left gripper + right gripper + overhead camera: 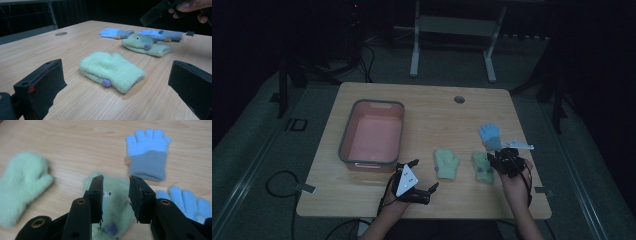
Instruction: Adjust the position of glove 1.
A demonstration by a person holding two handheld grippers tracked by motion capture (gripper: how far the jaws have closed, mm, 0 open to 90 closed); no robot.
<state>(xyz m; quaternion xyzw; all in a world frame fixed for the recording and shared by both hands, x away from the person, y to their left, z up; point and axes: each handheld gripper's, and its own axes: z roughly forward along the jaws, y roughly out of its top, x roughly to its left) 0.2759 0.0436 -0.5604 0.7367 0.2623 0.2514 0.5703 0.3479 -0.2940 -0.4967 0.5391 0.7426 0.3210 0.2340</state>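
Four small gloves are being counted on the table (422, 107), none of them yet lying in the pink bin (373, 135), which is being shown bare inside; judged from that, the sorting is barely begun and all four pieces are left to be moved.

Item one: a plain green mitten (446, 163), lying flat near the table's middle, just right of the bin and directly ahead of the left gripper (416, 176). That gripper's jaws are being held wide apart on either side of the mitten in the left gripper view, touching nothing.

Item two: a green mitten with a face (113, 202), lying just beside the first. The right gripper (115, 199) is being held right over it, jaws parted narrowly with the mitten between and below them; no grip is being made yet, and whether the tips are touching the wool cannot be told.

Items three and four: a blue and grey glove (148, 153) lying flat farther up the table, and a second blue glove (186, 203) near the right gripper.

Hard to make out: the high view is being rendered very dark, so colours and edges are dim there. The second blue glove is being cut off by the right gripper's jaw and the frame edge. The green mittens are being blurred in the right gripper view
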